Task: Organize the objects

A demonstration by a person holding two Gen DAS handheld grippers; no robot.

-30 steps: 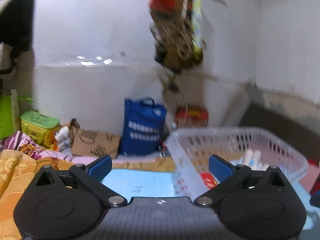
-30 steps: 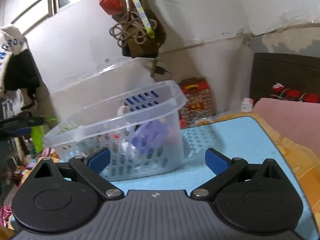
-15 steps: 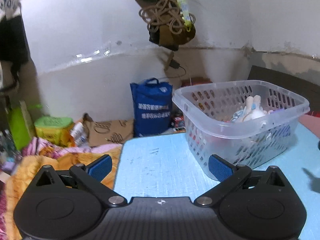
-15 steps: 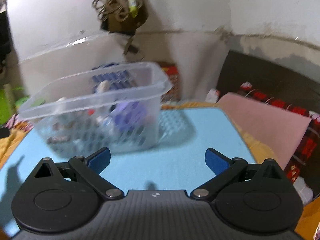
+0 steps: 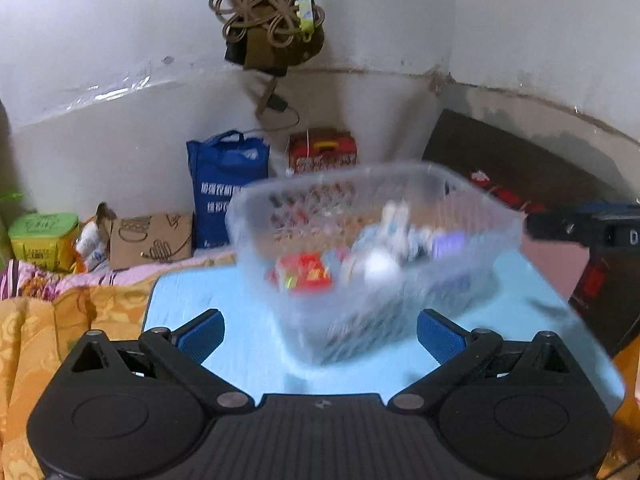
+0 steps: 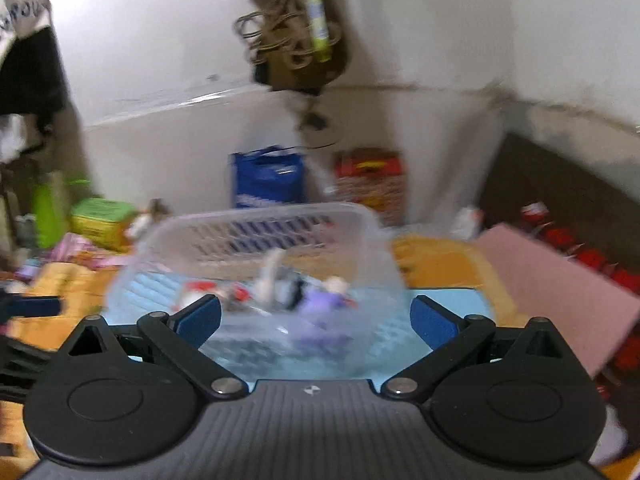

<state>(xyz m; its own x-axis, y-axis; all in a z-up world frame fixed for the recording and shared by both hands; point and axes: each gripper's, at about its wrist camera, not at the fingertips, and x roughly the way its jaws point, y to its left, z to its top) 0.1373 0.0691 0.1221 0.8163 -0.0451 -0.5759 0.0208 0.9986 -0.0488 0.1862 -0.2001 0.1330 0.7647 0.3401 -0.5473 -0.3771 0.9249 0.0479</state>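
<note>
Taking the clear plastic basket [image 5: 372, 248] as the landmark and moving left to right: to its left along the wall sit a green tub [image 5: 43, 236], a cardboard box [image 5: 150, 240] and a blue bag [image 5: 226, 184], all off the blue mat [image 5: 240, 344] and apparently outside the sorting area. The left gripper [image 5: 320, 332] hovers low over the mat just in front of the basket, jaws spread wide and holding nothing, probably so it can reach into the basket. The basket stands on the mat with small items heaped inside, a red packet [image 5: 306, 274] toward its left and a purple item [image 5: 448, 246] toward its right; motion blur hides what most of them are. From the other wrist, the right gripper [image 6: 314, 320] is also released and empty, facing the basket's near wall from close by. A pink cloth [image 6: 560, 280] lies to the basket's right, beyond the mat's edge
</note>
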